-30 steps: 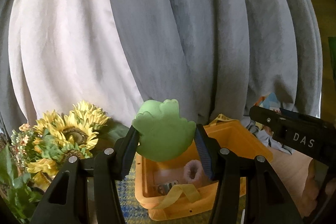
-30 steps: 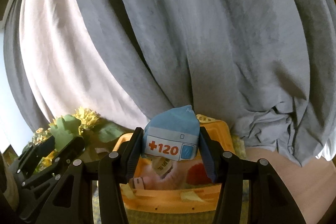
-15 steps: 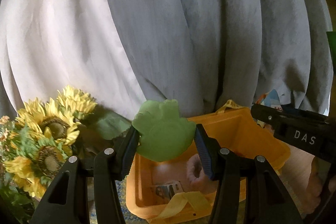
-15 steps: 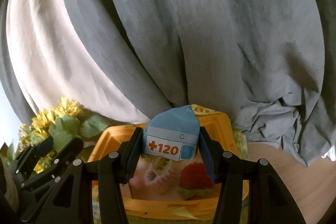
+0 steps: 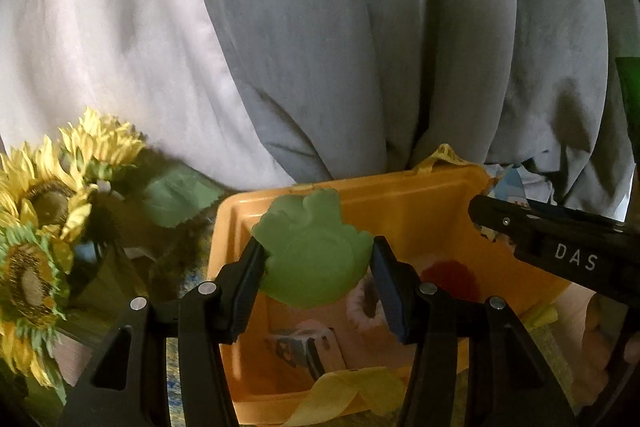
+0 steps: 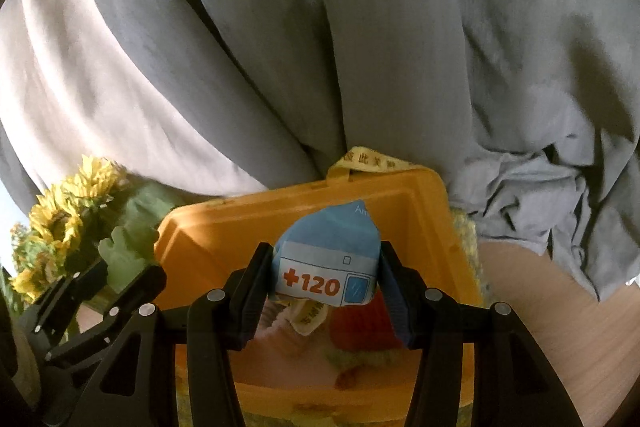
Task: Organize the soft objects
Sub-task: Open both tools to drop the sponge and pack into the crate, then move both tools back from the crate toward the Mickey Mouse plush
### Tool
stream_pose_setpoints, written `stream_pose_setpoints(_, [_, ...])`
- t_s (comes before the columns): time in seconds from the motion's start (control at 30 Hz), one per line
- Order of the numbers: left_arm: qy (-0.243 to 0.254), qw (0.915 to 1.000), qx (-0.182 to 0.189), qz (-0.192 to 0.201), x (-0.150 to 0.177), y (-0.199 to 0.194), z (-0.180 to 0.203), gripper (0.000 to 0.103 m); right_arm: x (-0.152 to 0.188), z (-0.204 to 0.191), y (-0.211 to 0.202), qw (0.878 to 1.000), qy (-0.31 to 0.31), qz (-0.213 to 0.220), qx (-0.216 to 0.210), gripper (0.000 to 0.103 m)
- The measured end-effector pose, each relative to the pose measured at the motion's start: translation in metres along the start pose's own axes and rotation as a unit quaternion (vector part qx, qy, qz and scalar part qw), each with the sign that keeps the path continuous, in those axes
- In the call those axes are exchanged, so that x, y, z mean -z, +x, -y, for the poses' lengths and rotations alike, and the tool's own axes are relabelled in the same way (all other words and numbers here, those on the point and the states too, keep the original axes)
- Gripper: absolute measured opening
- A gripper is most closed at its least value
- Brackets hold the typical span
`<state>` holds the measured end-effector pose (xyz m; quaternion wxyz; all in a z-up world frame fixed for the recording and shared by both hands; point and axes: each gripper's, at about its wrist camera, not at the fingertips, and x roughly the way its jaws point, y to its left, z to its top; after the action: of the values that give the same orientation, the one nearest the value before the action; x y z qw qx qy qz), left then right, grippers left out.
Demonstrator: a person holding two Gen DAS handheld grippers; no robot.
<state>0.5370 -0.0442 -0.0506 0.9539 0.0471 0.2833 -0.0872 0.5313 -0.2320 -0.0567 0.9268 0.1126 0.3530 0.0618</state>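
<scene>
My left gripper (image 5: 316,269) is shut on a green frog-shaped soft toy (image 5: 310,251) and holds it above the orange bin (image 5: 404,203). My right gripper (image 6: 324,273) is shut on a blue ambulance plush marked +120 (image 6: 326,263), also over the orange bin (image 6: 240,227). Inside the bin lie a pink fuzzy ring (image 5: 364,303), a red soft item (image 5: 452,277) and a small printed plush (image 5: 304,347). The left gripper with the green toy (image 6: 124,255) shows at the left of the right wrist view.
Artificial sunflowers (image 5: 44,203) stand left of the bin. Grey and pale curtains (image 5: 320,47) hang right behind it. A yellow strap (image 5: 352,395) drapes over the bin's near rim. Crumpled grey cloth (image 6: 540,195) lies on the wooden surface (image 6: 560,315) to the right.
Both grippers have moved forward and down toward the orange bin, which now looks larger and sits under both held toys. Both grips are unchanged.
</scene>
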Motion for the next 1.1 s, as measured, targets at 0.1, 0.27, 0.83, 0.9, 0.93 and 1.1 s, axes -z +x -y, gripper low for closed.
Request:
stream_pose_setpoints(0.1, [0.000,1.0000,0.001,-0.001,0.000,0.001,0.000,0.061,0.001,0.001,0.005,1.000,-0.003,-0.010,-0.001,0.058])
stream_pose_setpoints(0.27, [0.003,0.9999,-0.007,0.007,-0.002,-0.004,0.000,0.063,0.001,0.002,0.004,1.000,-0.002,-0.010,0.003,0.068])
stream_pose_setpoints(0.83, [0.006,0.9975,-0.022,0.066,-0.004,-0.077,0.006,0.070,0.002,-0.007,-0.058,0.999,-0.018,0.044,0.015,0.068])
stream_pose_setpoints(0.9, [0.006,0.9971,-0.020,0.074,-0.003,-0.086,0.008,0.072,0.004,-0.008,-0.067,0.998,-0.019,0.050,0.016,0.068])
stream_pose_setpoints(0.93, [0.007,0.9968,-0.020,0.078,-0.003,-0.092,0.009,0.073,0.005,-0.009,-0.072,0.998,-0.019,0.052,0.016,0.068])
stream_pose_setpoints(1.1, [0.008,0.9955,-0.022,0.091,0.003,-0.117,0.011,0.075,0.013,-0.010,-0.095,0.997,-0.020,0.064,0.021,0.068])
